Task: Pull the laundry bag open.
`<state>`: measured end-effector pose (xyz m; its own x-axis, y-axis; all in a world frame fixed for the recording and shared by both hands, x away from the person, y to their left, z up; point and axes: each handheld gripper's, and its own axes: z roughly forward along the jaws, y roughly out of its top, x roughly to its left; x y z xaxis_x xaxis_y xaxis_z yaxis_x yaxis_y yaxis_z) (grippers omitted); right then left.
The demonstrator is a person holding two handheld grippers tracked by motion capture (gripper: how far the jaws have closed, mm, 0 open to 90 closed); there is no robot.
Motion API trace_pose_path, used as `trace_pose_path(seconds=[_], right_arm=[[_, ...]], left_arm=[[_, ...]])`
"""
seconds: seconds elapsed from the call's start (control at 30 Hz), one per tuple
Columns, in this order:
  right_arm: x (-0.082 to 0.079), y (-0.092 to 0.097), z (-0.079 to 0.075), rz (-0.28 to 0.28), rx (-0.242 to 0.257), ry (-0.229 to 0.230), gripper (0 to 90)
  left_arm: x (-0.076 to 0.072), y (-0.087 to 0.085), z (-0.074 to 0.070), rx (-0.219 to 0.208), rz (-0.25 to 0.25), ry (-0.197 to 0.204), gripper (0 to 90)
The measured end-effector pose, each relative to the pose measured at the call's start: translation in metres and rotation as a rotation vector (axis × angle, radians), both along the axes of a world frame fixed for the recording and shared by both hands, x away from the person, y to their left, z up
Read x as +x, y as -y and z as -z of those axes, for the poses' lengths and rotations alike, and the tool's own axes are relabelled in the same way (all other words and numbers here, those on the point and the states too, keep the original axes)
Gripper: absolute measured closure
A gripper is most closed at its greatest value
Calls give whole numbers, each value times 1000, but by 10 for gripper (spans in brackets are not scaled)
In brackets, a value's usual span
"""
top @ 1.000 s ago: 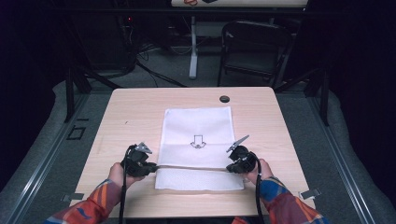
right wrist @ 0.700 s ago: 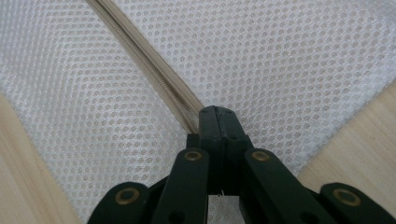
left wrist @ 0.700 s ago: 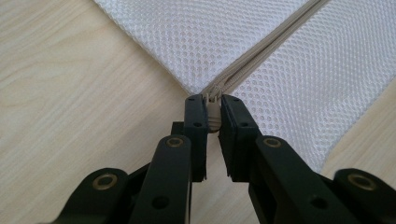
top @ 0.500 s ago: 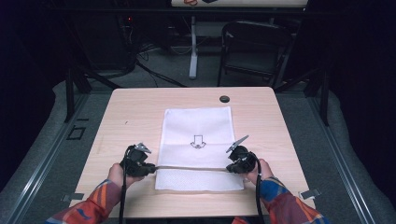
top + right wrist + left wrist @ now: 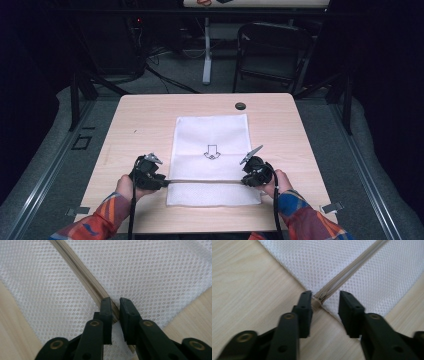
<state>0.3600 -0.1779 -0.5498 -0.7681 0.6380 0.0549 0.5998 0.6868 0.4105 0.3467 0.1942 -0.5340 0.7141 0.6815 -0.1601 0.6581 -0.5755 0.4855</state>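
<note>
On my left, the left gripper [image 5: 165,181] sits at the left edge of the white mesh laundry bag [image 5: 210,135], which lies flat in the middle of the wooden table [image 5: 145,120]. In the left gripper view my left gripper's jaws have just been opening and now stand well apart; the end of the beige zipper [image 5: 352,268] lies in the gap, just touching the left pad, clear of the right one, so I am no longer pinching it.

The zipper runs as a straight band across the near part of the bag, from one gripper to the other.

On my right, the right gripper [image 5: 244,181] rests over the bag's right edge. Its jaws have also just been opening, though only a narrow slit shows; the zipper tape passes under and between the fingertips [image 5: 106,306], and I cannot tell whether the pads are pressing on it.
</note>
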Motion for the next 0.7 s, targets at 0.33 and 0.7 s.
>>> trace_pose_path(seconds=[0.33, 0.7], right_arm=[[-13, -2, -32, -19, 48, 101, 582], [-26, 13, -58, 35, 76, 160, 232]], left_arm=[[-3, -3, -13, -63, -21, 29, 380], [-13, -19, -26, -75, -78, 78, 219]])
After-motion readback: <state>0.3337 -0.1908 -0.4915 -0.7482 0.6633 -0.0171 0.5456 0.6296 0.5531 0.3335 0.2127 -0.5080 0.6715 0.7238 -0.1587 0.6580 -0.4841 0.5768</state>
